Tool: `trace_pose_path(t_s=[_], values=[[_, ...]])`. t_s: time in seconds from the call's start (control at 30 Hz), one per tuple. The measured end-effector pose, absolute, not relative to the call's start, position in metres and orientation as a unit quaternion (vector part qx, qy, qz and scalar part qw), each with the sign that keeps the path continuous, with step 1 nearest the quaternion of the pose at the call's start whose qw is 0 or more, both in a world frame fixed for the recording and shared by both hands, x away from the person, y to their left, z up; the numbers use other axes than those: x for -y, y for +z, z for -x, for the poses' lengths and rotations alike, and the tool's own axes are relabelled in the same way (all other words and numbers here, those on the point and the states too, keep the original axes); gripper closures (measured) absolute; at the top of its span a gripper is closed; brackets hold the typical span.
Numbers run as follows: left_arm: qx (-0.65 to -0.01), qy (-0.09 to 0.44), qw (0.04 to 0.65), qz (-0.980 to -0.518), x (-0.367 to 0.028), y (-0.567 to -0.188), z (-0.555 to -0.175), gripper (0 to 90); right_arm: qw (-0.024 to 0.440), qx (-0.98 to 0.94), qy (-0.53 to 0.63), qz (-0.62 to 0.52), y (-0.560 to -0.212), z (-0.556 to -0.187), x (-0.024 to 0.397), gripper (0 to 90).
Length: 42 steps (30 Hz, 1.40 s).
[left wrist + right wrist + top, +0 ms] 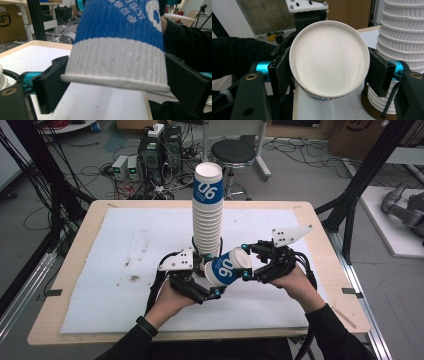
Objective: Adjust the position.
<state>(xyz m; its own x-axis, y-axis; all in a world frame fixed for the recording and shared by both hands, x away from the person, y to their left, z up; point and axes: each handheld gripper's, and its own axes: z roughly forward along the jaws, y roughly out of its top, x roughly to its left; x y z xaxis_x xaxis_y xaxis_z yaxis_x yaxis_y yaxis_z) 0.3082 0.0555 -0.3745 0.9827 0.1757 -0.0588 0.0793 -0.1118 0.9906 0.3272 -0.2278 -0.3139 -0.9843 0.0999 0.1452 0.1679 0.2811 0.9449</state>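
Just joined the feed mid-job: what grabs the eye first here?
The tall stack of paper cups rises from the middle of the white mat, topped by a blue-banded cup. In front of it a single blue-and-white cup lies tilted on its side in the air, the right claw clamped on its rim end and the left claw around its base end.

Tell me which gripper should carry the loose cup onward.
Right, probably. The right gripper pinches the loose cup at its rim, while the left gripper stands wide around its base beside the stack.
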Motion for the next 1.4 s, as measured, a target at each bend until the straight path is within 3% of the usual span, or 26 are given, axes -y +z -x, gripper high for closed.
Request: trace_pose_path(t_s=[0.1,0.5,0.6,0.77,0.97,1.2,1.4], values=[[-0.084,0.033,0.665,-0.741,-0.059,-0.375,-0.309,16.6,0.034,0.797,-0.598,0.082,-0.315,-0.327,0.228,29.9],[-0.076,0.032,0.649,-0.756,-0.064,-0.368,-0.311,19.6,0.036,0.801,-0.591,0.083,-0.318,-0.328,0.228,29.0],[-0.069,0.036,0.634,-0.769,-0.064,-0.367,-0.311,20.0,0.034,0.806,-0.584,0.089,-0.319,-0.329,0.227,22.2],[-0.061,0.043,0.601,-0.796,-0.06,-0.364,-0.309,20.7,0.034,0.822,-0.562,0.078,-0.317,-0.328,0.228,19.8],[-0.061,0.056,0.568,-0.819,-0.059,-0.361,-0.31,21.0,-0.012,0.857,-0.511,0.064,-0.315,-0.325,0.229,19.8],[-0.064,0.054,0.55,-0.831,-0.06,-0.357,-0.31,21.4,-0.019,0.874,-0.482,0.058,-0.322,-0.324,0.22,19.9],[-0.063,0.061,0.554,-0.828,-0.061,-0.356,-0.309,20.1,-0.004,0.867,-0.495,0.055,-0.325,-0.326,0.218,28.5]])
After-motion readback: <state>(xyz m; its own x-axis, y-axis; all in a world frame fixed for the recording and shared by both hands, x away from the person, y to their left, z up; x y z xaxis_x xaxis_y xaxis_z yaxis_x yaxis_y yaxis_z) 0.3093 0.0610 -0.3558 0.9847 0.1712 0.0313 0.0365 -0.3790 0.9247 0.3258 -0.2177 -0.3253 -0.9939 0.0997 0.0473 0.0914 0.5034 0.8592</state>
